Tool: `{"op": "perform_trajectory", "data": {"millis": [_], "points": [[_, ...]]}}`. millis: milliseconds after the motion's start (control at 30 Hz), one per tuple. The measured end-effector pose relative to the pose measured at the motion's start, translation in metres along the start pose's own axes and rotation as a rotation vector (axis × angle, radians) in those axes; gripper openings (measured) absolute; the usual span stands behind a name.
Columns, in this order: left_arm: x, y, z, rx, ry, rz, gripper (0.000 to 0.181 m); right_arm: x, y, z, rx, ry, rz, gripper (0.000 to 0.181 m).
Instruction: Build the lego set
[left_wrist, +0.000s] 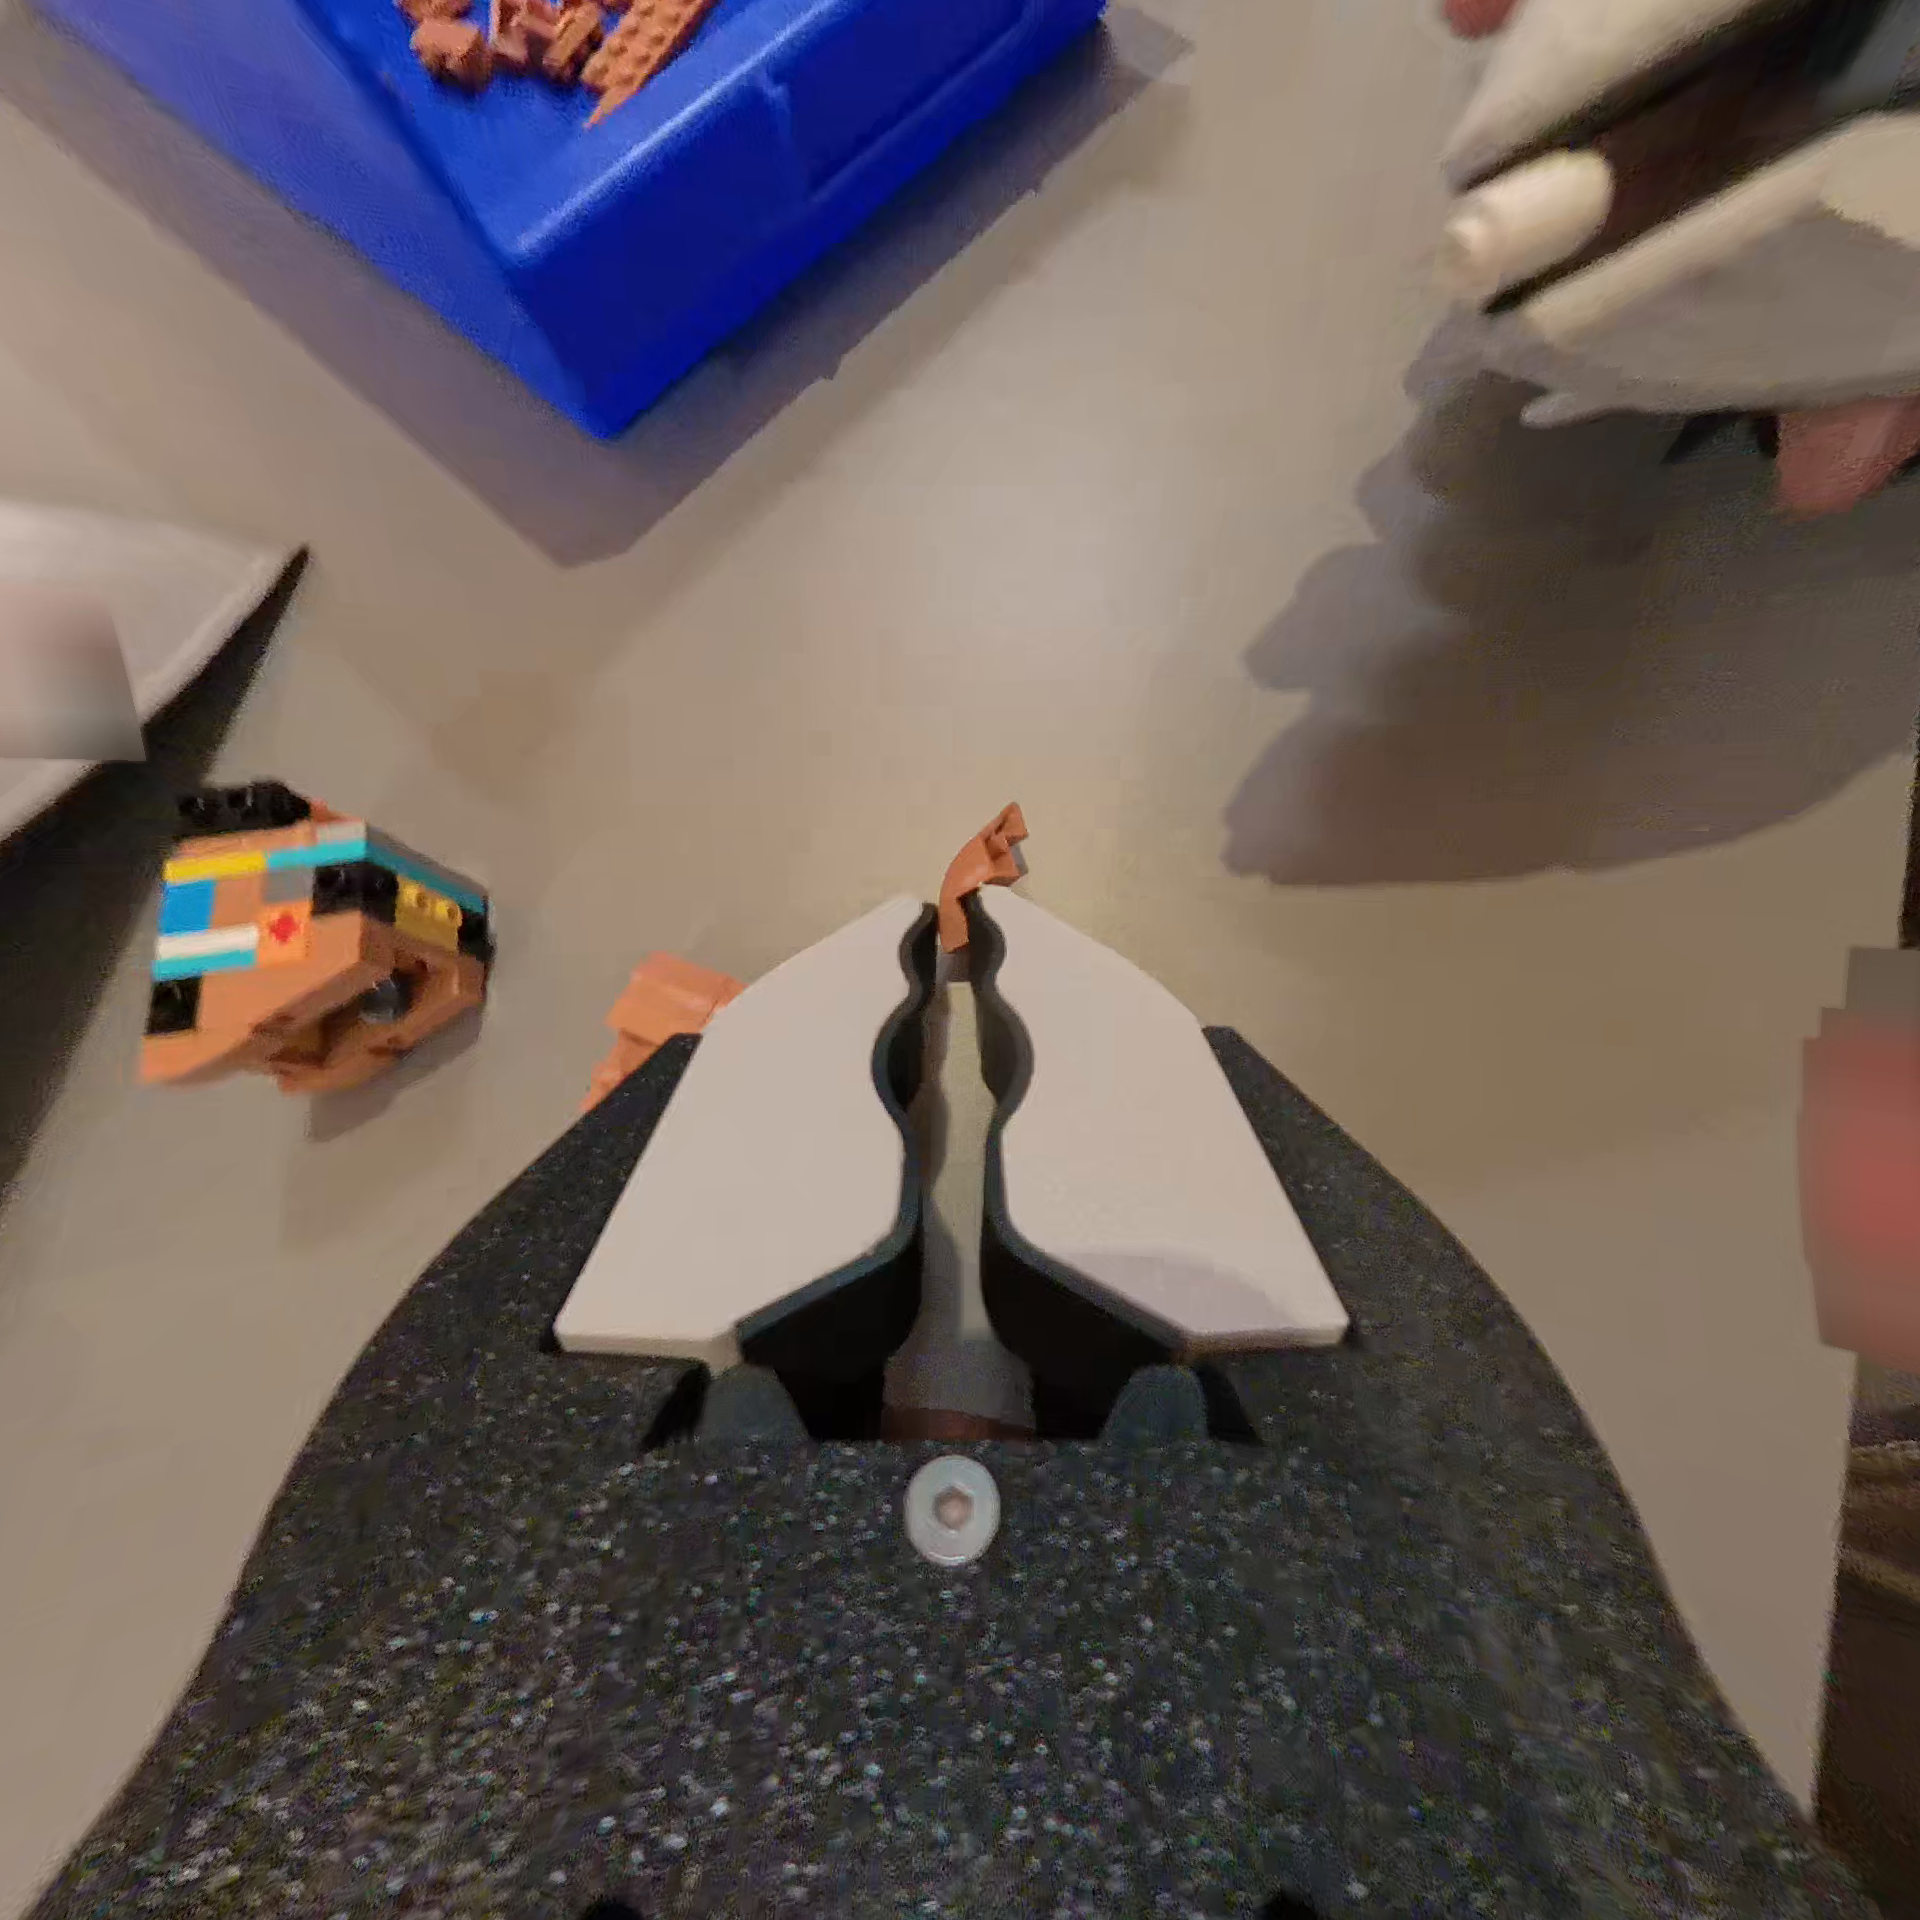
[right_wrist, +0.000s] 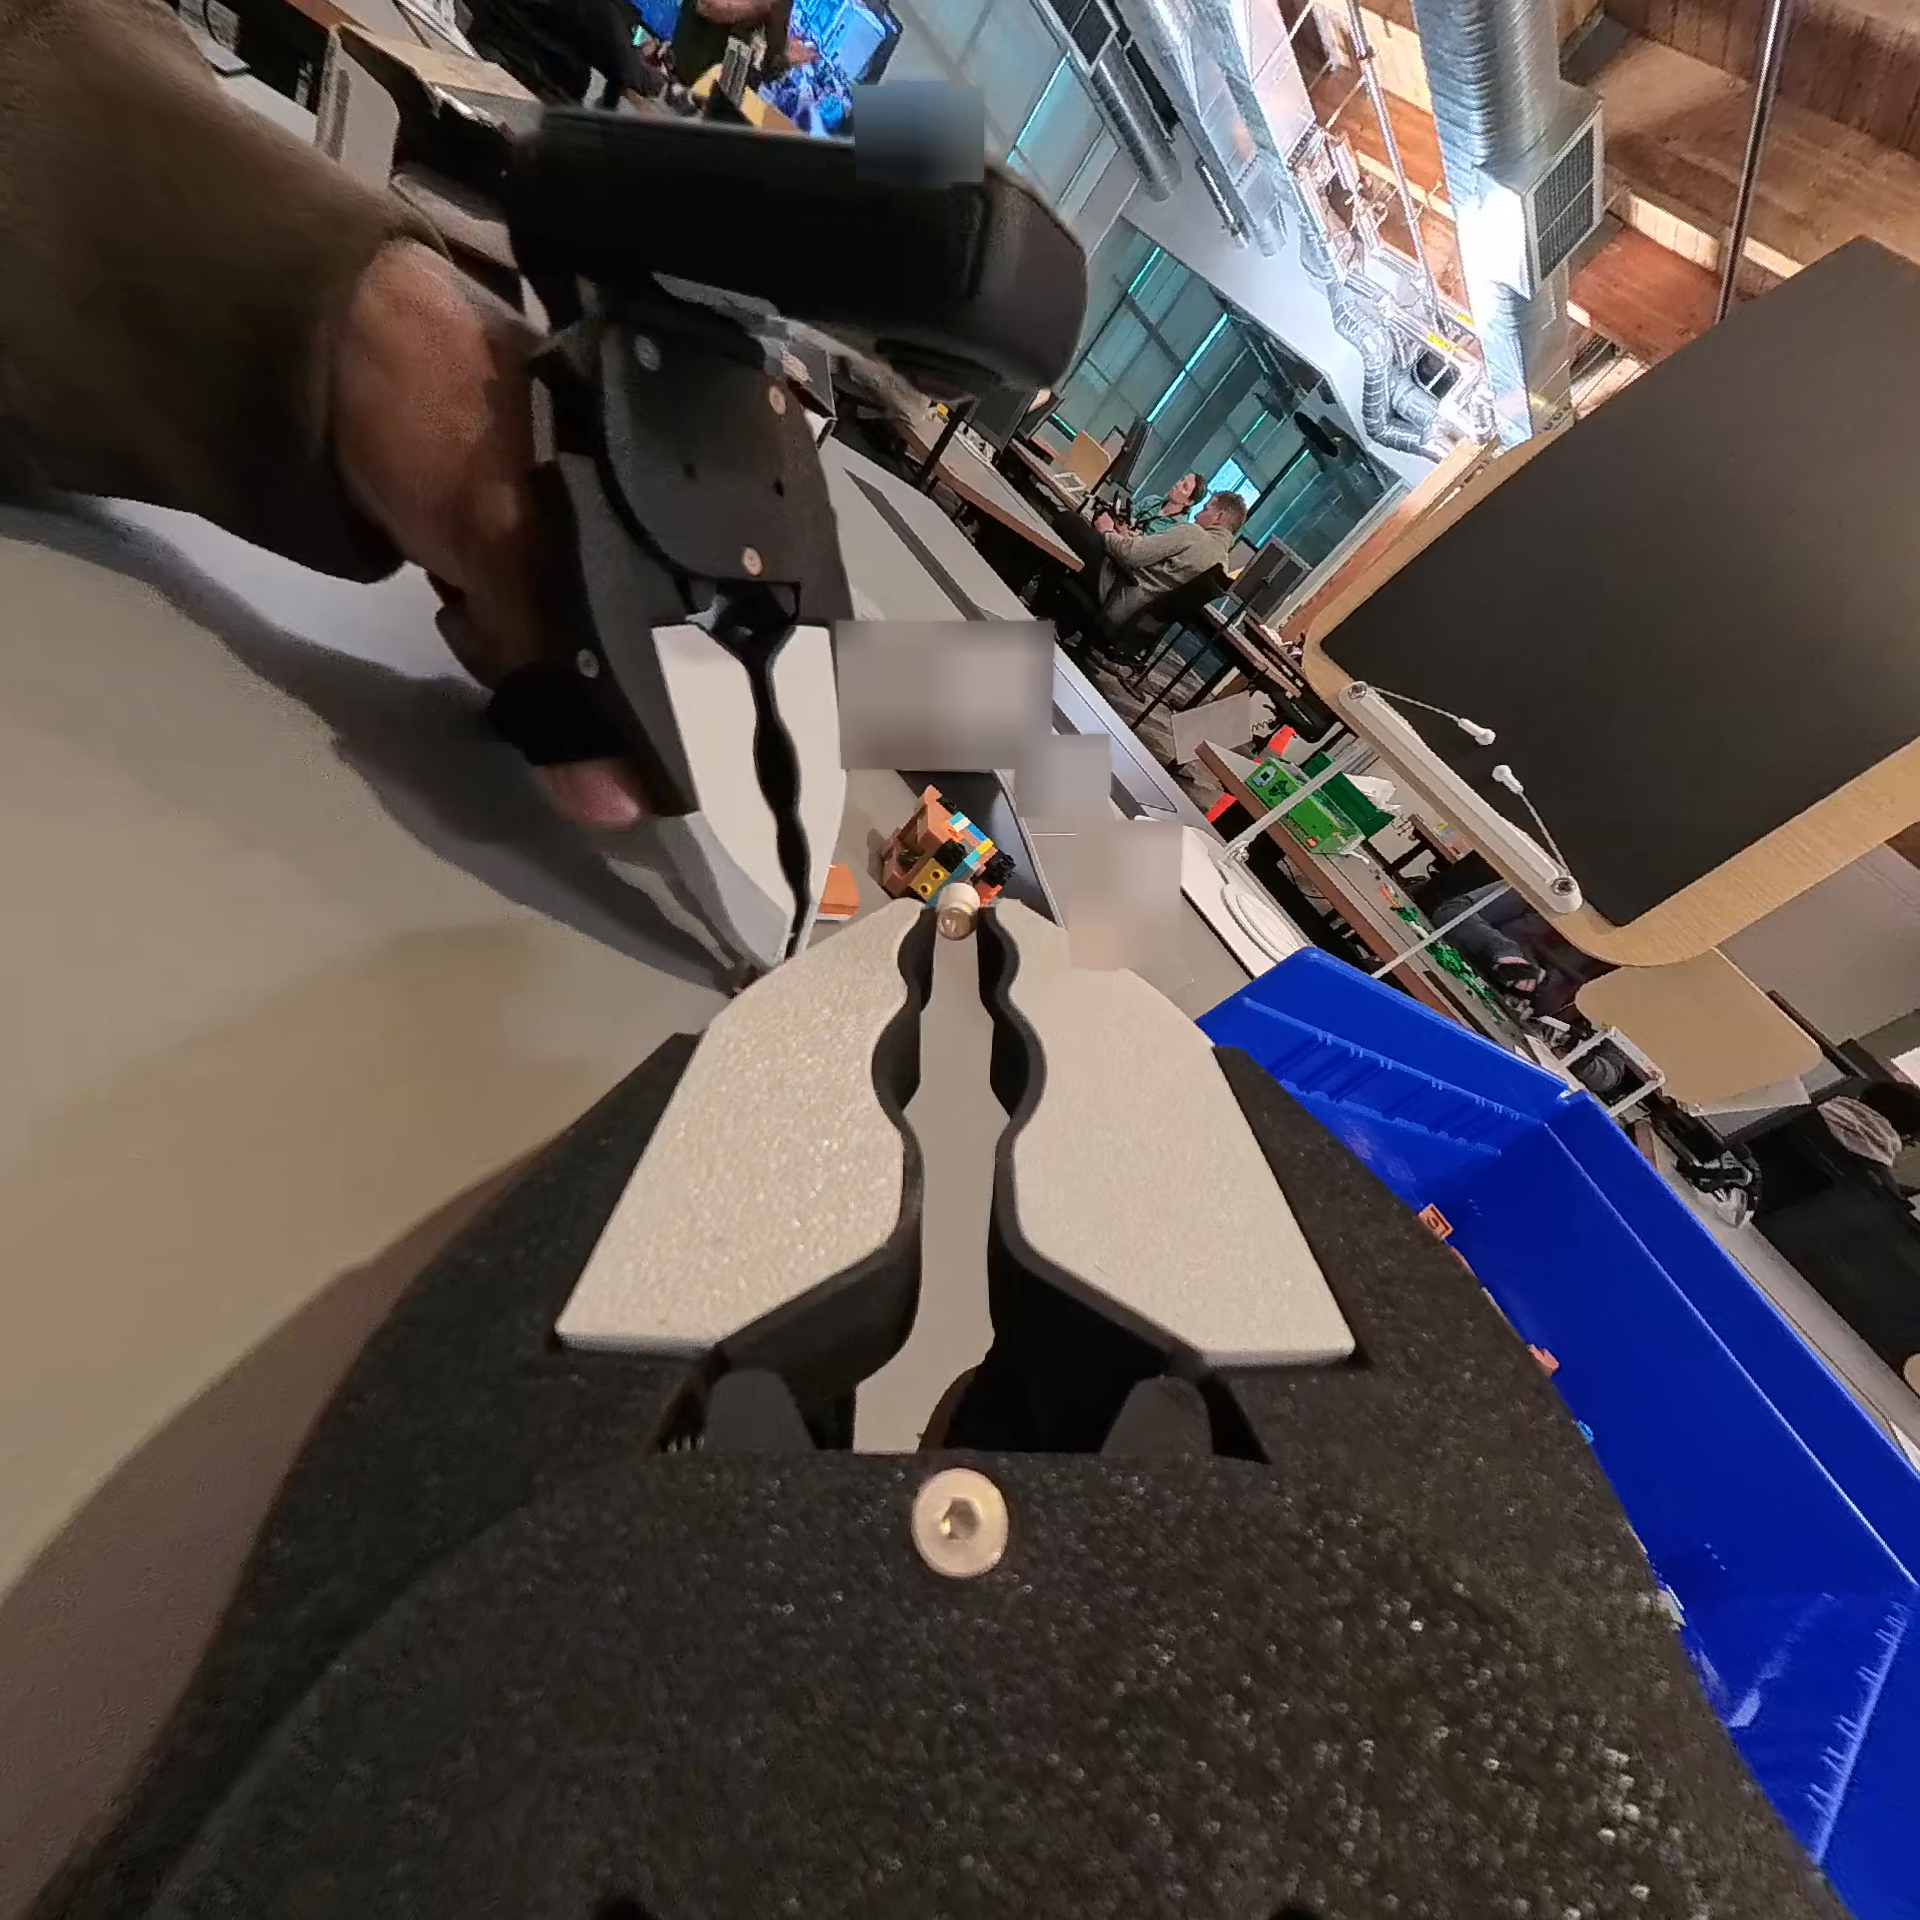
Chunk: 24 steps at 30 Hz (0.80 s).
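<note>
A small curved orange-brown piece (left_wrist: 979, 873) is pinched at the very tips of the left gripper (left_wrist: 961, 914), most of it projecting beyond the fingertips and held clear of the table (left_wrist: 935, 623). A small cream round piece (right_wrist: 956, 914) is clamped between the tips of the right gripper (right_wrist: 958, 920), whose fingers are closed to a narrow gap.

The partly built model (left_wrist: 312, 935) is seen lying on its side on the table, to the left of the left gripper and well apart from it. It is made mostly of orange-brown bricks, with bands of teal, white, yellow and grey, black studded bricks along its top and sides, and a small red mark on one face. A loose orange-brown brick assembly (left_wrist: 665, 1013) lies just beside the left gripper's left finger, partly hidden by it.

At the far left, a blue bin (left_wrist: 727, 239) is set on the table with orange-brown pieces (left_wrist: 540, 42) heaped inside; its near corner points toward the grippers. A broad stretch of bare table is left open between the bin, the model and the left gripper. A grey edge (left_wrist: 156, 623) borders the table at the left, just beyond the model. In the right wrist view, the bin's blue wall (right_wrist: 1558, 1195) runs close along the right side of the right gripper.
</note>
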<state>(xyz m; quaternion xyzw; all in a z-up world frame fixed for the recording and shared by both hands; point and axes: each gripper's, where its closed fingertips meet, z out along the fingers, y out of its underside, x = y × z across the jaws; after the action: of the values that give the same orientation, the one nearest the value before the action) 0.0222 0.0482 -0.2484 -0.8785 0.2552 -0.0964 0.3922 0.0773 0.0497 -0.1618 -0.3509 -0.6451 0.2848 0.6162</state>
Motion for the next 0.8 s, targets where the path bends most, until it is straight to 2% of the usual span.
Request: {"op": "perform_trajectory", "data": {"millis": [100, 200, 400, 800], "points": [[-0.007, 0.003, -0.001, 0.015, 0.013, -0.114, 0.005, -0.001, 0.0, 0.0, -0.003, -0.003, -0.001, 0.007], [-0.013, 0.006, -0.003, 0.018, -0.012, -0.151, 0.004, -0.001, 0.001, 0.001, -0.005, -0.002, -0.002, 0.007], [-0.013, 0.004, -0.012, 0.042, -0.086, -0.115, 0.012, -0.002, 0.002, 0.001, -0.011, -0.006, -0.006, 0.008], [-0.01, 0.015, -0.002, -0.083, -0.202, -0.068, 0.026, -0.005, 0.002, 0.002, -0.015, -0.016, -0.01, 0.007]]}}
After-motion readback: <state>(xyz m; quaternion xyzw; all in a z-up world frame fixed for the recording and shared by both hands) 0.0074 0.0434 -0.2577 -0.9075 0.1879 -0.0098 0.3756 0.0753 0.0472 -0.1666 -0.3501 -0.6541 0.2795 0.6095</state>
